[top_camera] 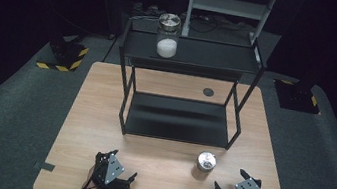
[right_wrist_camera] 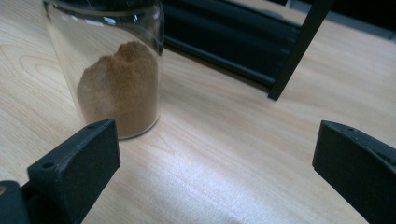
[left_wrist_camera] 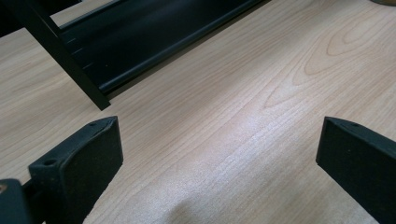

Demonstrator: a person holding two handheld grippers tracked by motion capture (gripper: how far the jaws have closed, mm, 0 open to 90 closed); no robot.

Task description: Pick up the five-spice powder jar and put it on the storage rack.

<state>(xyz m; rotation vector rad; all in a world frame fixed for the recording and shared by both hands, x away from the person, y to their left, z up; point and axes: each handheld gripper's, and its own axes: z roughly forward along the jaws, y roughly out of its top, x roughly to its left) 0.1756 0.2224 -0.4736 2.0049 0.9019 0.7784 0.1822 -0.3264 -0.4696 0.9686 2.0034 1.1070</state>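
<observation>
Fingers spread on both right gripper [top_camera: 229,181] and left gripper [top_camera: 124,165], nothing held; right should square up on brown-powder jar [right_wrist_camera: 119,70], grip mid-body, keep it upright.

brown-powder jar [right_wrist_camera: 116,70]: lid cut off by the top edge in right gripper view. both hands cut off at bottom edge, high view. rack's [left_wrist_camera: 140,42] upper part out of frame, left gripper view.

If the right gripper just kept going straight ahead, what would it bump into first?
Probably bare table. The jar of brown powder stands just left of the right gripper, beyond its left finger. Further ahead is the black shelf's leg; depth is unclear.
</observation>
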